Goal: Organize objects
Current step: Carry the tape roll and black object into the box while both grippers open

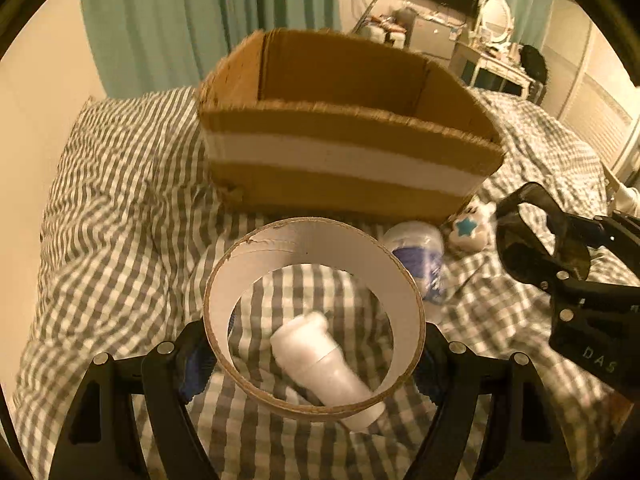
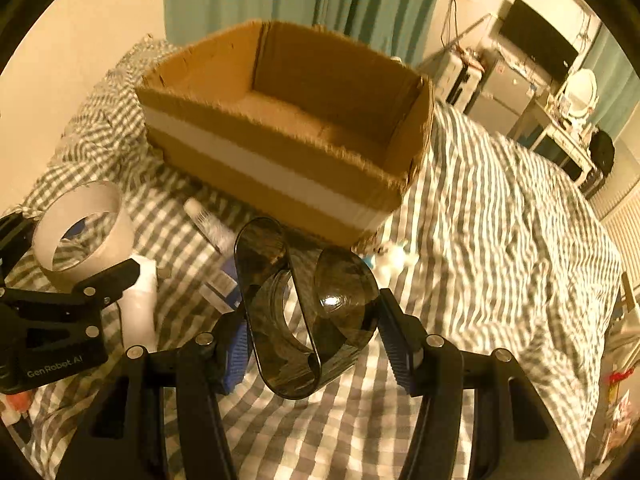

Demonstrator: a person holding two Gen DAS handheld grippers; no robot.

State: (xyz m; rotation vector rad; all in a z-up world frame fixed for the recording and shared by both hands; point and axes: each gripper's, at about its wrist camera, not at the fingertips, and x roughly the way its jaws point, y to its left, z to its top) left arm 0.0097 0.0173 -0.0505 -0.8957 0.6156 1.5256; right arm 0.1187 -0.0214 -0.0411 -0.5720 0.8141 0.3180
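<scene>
The left gripper (image 1: 314, 364) is clamping a tape roll (image 1: 316, 248) by its outer sides, holding it above the checked bedspread (image 1: 120, 240); a white bottle (image 1: 324, 364) is lying on the cover below, showing through the ring. The right gripper (image 2: 312, 332) is squeezing a dark see-through container (image 2: 304, 312), lifted clear of the bed. Just past them a blue-labelled bottle (image 1: 420, 256) and a small star toy (image 1: 468, 228) are lying against the cardboard box (image 2: 280, 152), which is sitting open farther back.
</scene>
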